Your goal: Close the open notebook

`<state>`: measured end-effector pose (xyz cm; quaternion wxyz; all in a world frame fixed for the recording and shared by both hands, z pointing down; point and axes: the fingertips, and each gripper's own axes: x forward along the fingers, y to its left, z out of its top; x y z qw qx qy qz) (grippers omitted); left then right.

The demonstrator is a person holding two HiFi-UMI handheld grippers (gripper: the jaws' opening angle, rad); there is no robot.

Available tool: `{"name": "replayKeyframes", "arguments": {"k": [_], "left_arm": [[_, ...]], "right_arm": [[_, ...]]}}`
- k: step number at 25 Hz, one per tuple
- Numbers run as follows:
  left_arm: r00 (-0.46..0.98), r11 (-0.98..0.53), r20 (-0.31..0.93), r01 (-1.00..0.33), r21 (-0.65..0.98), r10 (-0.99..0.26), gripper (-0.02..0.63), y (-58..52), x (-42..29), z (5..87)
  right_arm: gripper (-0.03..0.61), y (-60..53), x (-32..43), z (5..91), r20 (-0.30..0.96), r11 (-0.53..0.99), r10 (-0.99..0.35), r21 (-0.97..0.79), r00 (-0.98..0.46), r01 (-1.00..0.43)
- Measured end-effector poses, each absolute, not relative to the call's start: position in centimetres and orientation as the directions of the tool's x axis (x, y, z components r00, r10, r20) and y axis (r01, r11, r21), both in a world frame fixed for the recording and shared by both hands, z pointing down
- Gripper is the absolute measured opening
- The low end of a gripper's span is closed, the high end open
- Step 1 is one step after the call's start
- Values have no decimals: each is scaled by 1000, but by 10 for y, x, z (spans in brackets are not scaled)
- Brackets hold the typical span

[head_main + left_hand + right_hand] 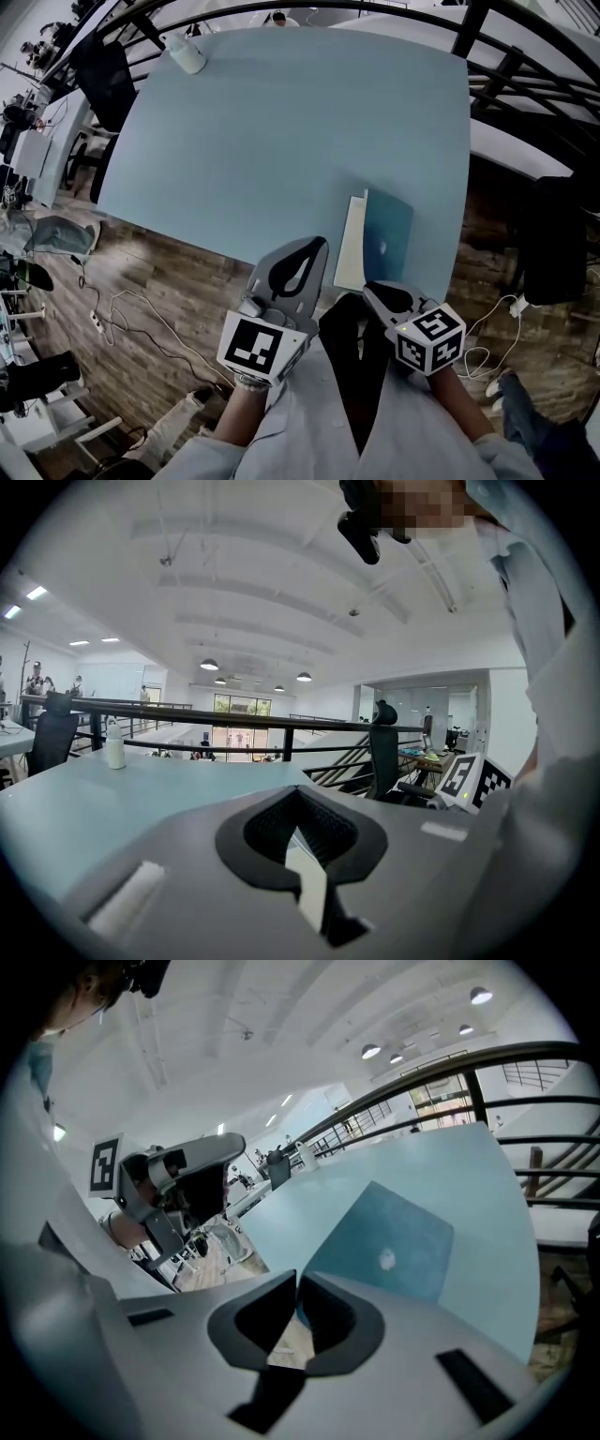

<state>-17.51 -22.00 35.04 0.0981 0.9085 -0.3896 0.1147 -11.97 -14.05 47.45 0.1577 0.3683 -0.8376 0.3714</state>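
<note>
Head view | bottle (185, 52) far corner | notebook (389, 234) near edge

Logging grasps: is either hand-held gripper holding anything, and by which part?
Nothing is held: left hand-held gripper and right hand-held gripper both show jaws together, empty; the notebook lies ungripped.
</note>
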Motion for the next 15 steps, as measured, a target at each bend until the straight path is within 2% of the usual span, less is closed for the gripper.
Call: {"name": "replayKeyframes", "arguments": {"k": [15], "left_arm": [[595,-592,329,-797,122,-734,3,-219,-213,358]], "right_arm": [[20,-154,-150,519,593,465,-412,-516,-692,-719]]}}
